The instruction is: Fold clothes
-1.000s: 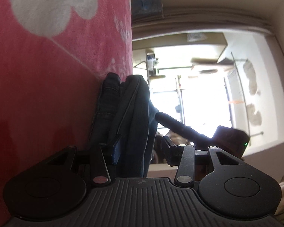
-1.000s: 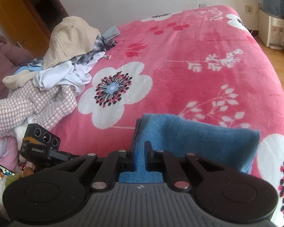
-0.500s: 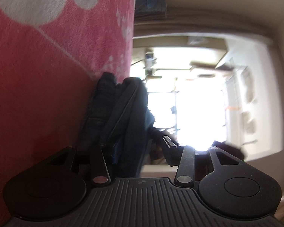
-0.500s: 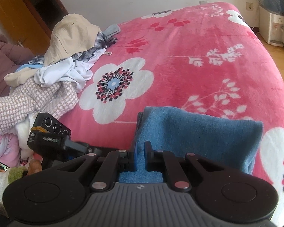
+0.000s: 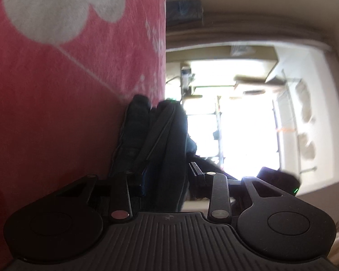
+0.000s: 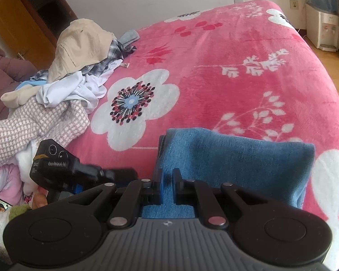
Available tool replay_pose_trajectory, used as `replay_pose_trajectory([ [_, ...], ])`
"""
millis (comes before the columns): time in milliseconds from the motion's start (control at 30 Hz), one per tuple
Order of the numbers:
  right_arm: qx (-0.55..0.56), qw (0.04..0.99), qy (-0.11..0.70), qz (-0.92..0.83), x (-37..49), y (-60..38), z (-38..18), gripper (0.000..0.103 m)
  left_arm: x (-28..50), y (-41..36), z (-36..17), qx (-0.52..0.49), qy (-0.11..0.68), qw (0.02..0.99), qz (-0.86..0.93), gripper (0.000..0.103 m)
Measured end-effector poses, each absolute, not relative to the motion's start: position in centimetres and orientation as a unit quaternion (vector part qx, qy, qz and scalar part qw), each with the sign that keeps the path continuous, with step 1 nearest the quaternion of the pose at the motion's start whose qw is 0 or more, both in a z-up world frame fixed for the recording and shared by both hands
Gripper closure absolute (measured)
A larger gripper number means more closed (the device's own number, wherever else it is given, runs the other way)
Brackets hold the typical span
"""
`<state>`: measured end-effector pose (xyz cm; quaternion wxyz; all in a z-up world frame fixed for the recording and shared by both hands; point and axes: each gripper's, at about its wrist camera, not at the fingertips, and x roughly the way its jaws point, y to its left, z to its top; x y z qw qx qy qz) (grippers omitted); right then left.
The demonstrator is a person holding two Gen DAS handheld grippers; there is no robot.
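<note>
A folded blue garment (image 6: pixel 237 158) lies at the near edge of the pink flowered bedspread (image 6: pixel 214 67). My right gripper (image 6: pixel 168 187) is shut on the garment's near edge, and blue cloth shows between the pads. In the left wrist view the same garment (image 5: pixel 165 140) looks dark and stands edge-on as thick layers between the jaws of my left gripper (image 5: pixel 167 176). Those jaws are closing around it, and the right fingertip (image 5: pixel 195 169) sits just beside the cloth. The right wrist view shows the left gripper (image 6: pixel 122 173) reaching in at the garment's left end.
A heap of unfolded clothes (image 6: pixel 63 85) lies on the bed's left side, with a beige piece on top. A wooden wardrobe (image 6: pixel 22 22) stands behind it. A white water dispenser (image 6: pixel 323 29) is at the far right. A bright window (image 5: pixel 237 124) fills the left wrist view.
The left gripper has slid right toward the garment's left end, and its jaws have narrowed around the folded layers. The right gripper and the garment have stayed put.
</note>
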<state>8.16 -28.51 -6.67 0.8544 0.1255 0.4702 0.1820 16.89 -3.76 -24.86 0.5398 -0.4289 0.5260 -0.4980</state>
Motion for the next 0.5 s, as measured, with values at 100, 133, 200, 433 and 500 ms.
replay_pose_trajectory([
  [100,0.127,0.855,0.471,0.179,8.1,-28.5,-6.8,0.095,16.9,-4.4,-24.3,-0.422,0.524,0.540,-0.507,0.073],
  [133,0.128,0.855,0.470,0.177,8.1,-28.5,-6.8,0.095,16.9,-4.6,-24.1,-0.420,0.522,0.541,-0.509,0.082],
  [200,0.128,0.856,0.469,0.176,8.0,-28.6,-6.7,0.095,16.9,-4.5,-24.0,-0.419,0.518,0.546,-0.507,0.091],
  [433,0.126,0.860,0.466,0.167,7.8,-29.0,-6.8,0.095,15.5,-3.3,-22.4,-0.415,0.476,0.594,-0.499,0.101],
  [500,0.129,0.860,0.466,0.164,7.9,-29.1,-6.9,0.095,15.2,-3.3,-21.9,-0.404,0.473,0.614,-0.486,0.101],
])
